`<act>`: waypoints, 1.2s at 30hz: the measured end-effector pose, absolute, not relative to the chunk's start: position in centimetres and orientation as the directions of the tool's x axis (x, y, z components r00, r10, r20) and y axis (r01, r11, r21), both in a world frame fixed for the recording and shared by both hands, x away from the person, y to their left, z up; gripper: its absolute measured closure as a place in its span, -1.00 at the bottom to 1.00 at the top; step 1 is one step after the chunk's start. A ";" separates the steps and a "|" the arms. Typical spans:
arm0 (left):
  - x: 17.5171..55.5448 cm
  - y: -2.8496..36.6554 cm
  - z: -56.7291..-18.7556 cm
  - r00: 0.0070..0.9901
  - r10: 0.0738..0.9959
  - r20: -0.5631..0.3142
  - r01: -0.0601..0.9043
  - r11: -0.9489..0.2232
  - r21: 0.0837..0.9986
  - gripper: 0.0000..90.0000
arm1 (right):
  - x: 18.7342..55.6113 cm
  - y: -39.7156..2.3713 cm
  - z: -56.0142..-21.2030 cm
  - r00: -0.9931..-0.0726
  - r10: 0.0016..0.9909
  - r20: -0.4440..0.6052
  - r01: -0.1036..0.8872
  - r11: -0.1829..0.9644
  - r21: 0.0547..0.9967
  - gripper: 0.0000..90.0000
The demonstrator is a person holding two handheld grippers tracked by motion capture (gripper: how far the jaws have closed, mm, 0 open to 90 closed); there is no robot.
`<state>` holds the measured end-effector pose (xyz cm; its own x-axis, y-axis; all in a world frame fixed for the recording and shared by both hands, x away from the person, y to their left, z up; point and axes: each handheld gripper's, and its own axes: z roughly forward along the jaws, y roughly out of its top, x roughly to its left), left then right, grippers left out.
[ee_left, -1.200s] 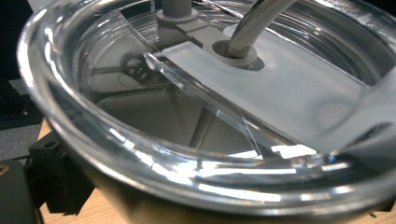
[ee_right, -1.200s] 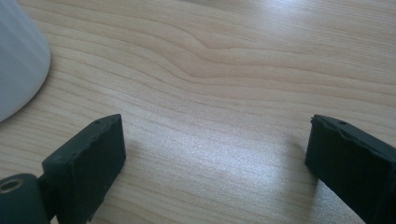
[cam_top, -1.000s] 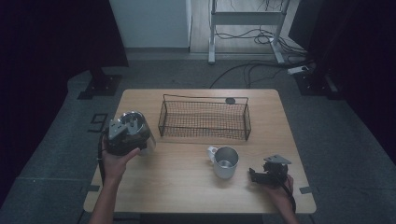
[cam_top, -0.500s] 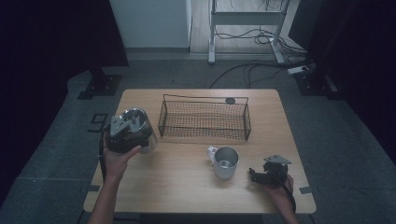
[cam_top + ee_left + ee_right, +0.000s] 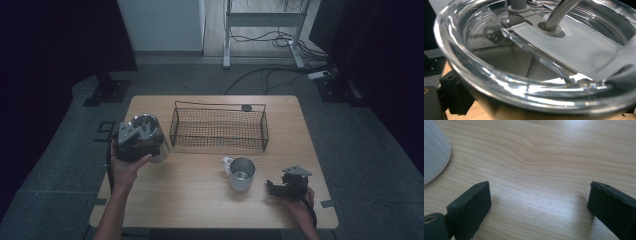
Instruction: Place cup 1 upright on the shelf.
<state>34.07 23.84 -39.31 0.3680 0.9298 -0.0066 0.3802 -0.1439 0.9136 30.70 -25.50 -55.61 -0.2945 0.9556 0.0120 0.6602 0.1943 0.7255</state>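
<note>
**Tumbler held at the left, mug waiting at the right**

At the left edge of the table (image 5: pixel 200 210), the left tool (image 5: pixel 134 141) is closed around a steel tumbler (image 5: pixel 150 135) with a clear lid (image 5: pixel 499 75). A straw (image 5: pixel 560 12) rises through the lid, and the tumbler stands roughly upright, its long axis near vertical. In the left gripper view one black jaw shows low at the tumbler's side, pressed against the wall.

Just right of the tumbler, toward the table's far side, sits an empty wire basket (image 5: pixel 218 127), its long side running left to right. The left hand is much the nearer one to it, so a short move rightward would likely bring the tumbler over the basket's near corner.

Further right, near the front, stands a metal mug (image 5: pixel 241 173), handle pointing left and away. The right tool (image 5: pixel 286 186) rests low over the table just right of the mug, jaws spread wide, holding nothing; the mug's pale wall (image 5: pixel 434 152) lies just beside its left jaw, apart from it.
</note>
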 end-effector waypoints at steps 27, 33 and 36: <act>35.6 22.3 -38.0 0.396 0.918 -0.023 0.376 -0.139 0.916 -0.91 | 30.7 -25.5 -55.6 -0.293 0.956 0.013 0.661 0.192 0.725 -0.90; 36.4 21.7 -38.0 0.401 0.916 -0.020 0.378 -0.145 0.914 -0.91 | 30.8 -25.5 -55.6 -0.297 0.955 0.012 0.659 0.196 0.727 -0.89; 36.8 21.4 -38.1 0.403 0.915 -0.023 0.377 -0.143 0.915 -0.91 | 30.9 -25.5 -55.6 -0.294 0.956 0.013 0.660 0.193 0.726 -0.89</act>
